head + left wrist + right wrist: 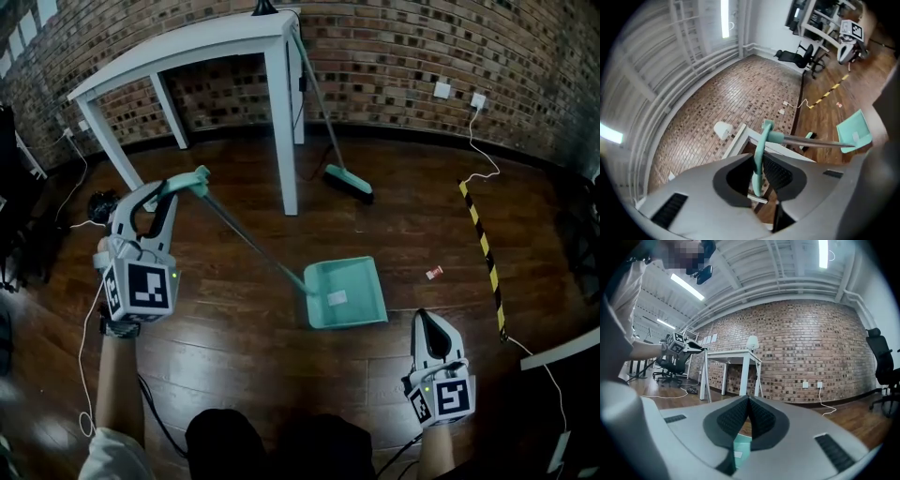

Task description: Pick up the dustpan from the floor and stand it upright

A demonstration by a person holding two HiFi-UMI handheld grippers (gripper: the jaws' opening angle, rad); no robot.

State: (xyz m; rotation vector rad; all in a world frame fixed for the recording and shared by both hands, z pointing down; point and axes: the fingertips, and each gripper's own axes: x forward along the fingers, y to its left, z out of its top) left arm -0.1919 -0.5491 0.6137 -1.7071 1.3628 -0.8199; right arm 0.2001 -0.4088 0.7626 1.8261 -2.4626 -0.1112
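Dark wooden plank floor (pixel 234 323): it carries everything here. The task's thing has not fully left it.

White-painted tabletop on slim legs (pixel 187 45): stands against the brick wall, well apart from the work. It serves only as a prop for the broom.

Long-handled broom with teal head (pixel 349 182): leans on the tabletop's corner with its bristles on the floor, so it is parked and not in use.

Teal plastic dustpan with a long grey rod (pixel 345 292): the pan lies mouth-up on the floor, between the two hands. The rod slants up and left from its rear edge. The raised handle end suggests the pan is being levered up about its back edge toward standing.

Teal loop grip at the rod's top (pixel 759 154): it runs between the left pads. That is the far end from the pan, which gives the most leverage.

Left tongs (pixel 171 192): nearly closed, pinching that loop grip and aimed about level.

Right tongs (pixel 749 405): pads pressed together on nothing. They hover just right of the pan, probably ready to steady it.

Small red scrap (pixel 433 272): lies loose on the floor, right of the pan.
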